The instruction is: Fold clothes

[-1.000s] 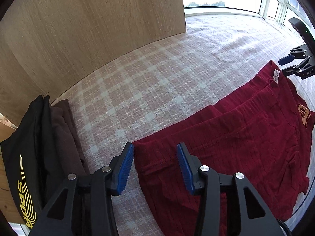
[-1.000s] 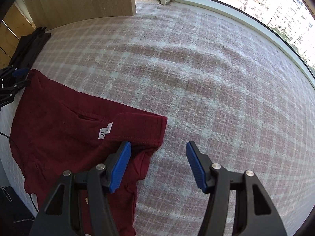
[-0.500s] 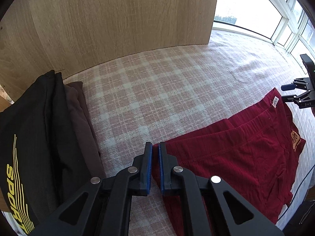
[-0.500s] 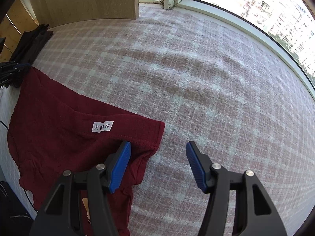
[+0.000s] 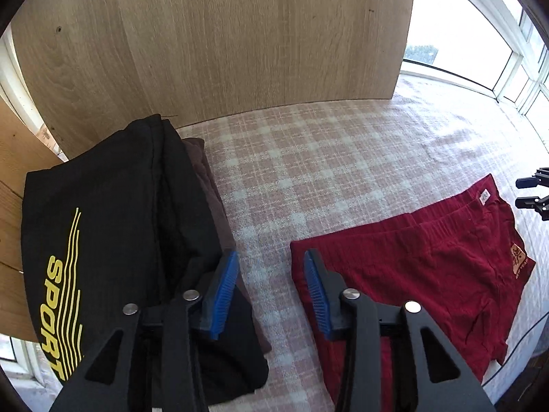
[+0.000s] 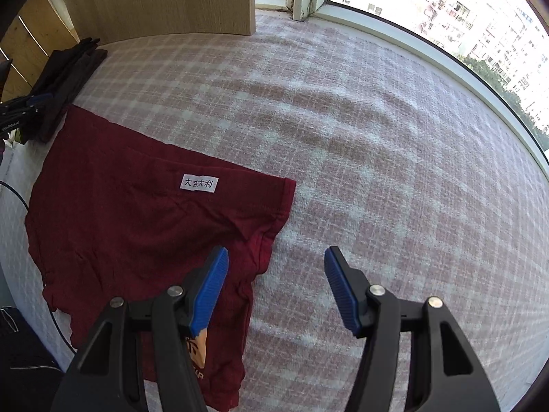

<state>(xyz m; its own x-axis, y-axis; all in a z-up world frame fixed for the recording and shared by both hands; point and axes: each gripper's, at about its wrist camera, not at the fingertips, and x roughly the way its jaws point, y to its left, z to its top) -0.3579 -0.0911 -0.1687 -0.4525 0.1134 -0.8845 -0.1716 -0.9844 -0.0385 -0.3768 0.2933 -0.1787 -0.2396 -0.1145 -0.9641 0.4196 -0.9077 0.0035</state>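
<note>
Dark red shorts lie flat on the pink checked cover; the right wrist view shows the same red shorts with a white label. My left gripper hangs above the gap between the shorts' left corner and a dark stack; its jaws are opening and nothing is between them. My right gripper hovers open over the shorts' right edge, empty. The right gripper's tips show beyond the shorts in the left wrist view.
A stack of folded dark clothes, black with yellow lettering on top and brown beneath, sits left of the shorts. A wooden panel stands behind. A window sill borders the checked cover on the right.
The left gripper closed near the shorts' left corner, then lifted away to the left and opened with nothing in it. The right gripper rose, still open. The shorts lie flat.
</note>
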